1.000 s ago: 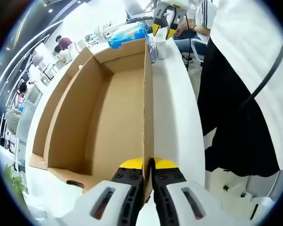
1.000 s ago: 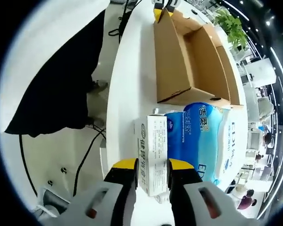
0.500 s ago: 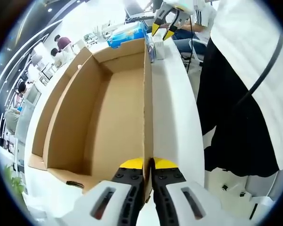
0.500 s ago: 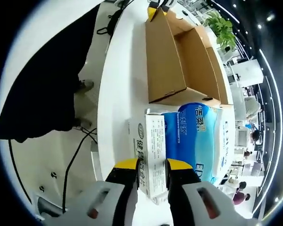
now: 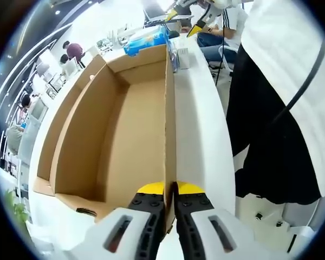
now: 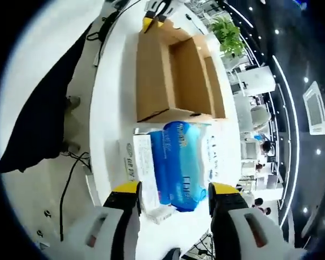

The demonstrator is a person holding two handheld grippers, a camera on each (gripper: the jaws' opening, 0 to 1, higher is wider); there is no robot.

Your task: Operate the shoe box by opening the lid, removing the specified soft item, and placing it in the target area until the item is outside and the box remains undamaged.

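White table (image 6: 105,119): tissue pack (image 6: 181,162) lies between right claw (image 6: 174,189) tips.

You face printed characters on the blue tissue pack (image 6: 179,162) and the white carton (image 6: 138,170), all too small to read.

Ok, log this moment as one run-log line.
left gripper: shut on box wall | right gripper: open above tissue pack | box: open, empty | pack: on table, outside box

The left gripper view looks closely along the cardboard box (image 5: 119,130); the right gripper view faces it from farther above.
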